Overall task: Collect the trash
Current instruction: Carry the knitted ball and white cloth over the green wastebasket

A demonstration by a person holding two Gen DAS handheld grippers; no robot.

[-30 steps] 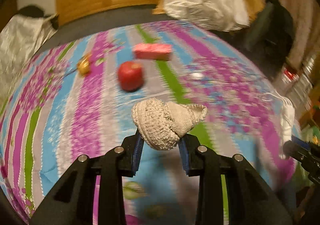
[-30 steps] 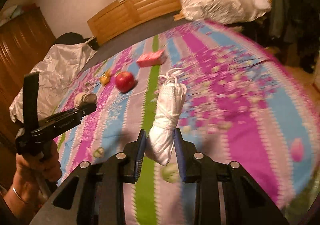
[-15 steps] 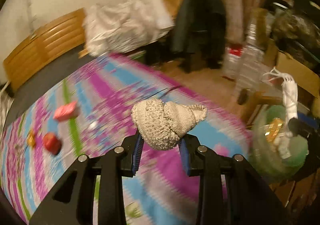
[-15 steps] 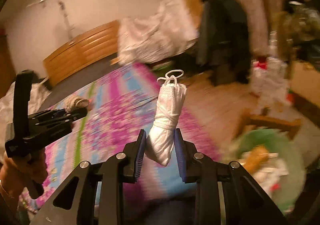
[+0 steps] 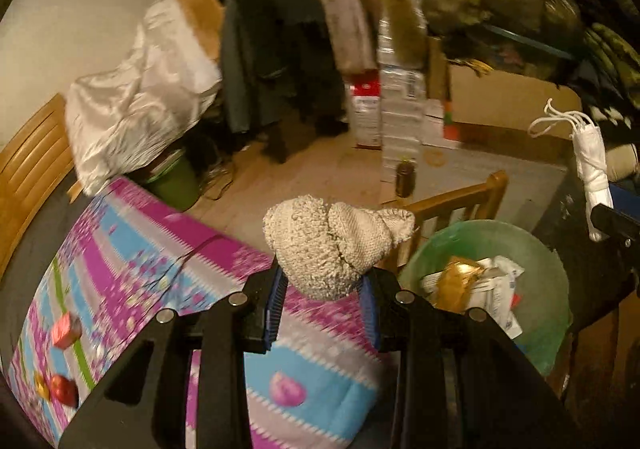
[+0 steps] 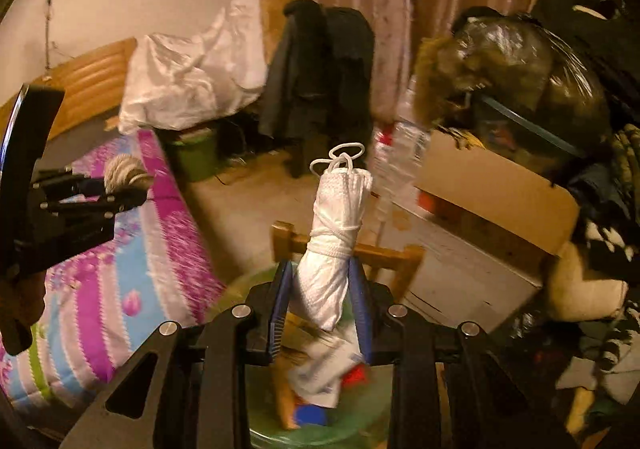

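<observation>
**Two loads over the bin**

Left gripper [image 5: 323,303] clamps the knit wad [image 5: 332,245], near-left of the green bin [image 5: 552,313]; right gripper [image 6: 320,313] pinches the white bundle [image 6: 334,245] right above it. Centre each over the rim before letting go. Count: two grippers, two pieces held, one bin; scraps inside are too blurred to count, perhaps several

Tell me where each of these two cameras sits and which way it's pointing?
Left wrist: rides the left gripper, looking down past its knitted bundle to the green bin; own fingers show.
Right wrist: rides the right gripper, over the bin, holding a white bundle; the left gripper shows.
Shared: bin, bedspread, dark coat.
</observation>
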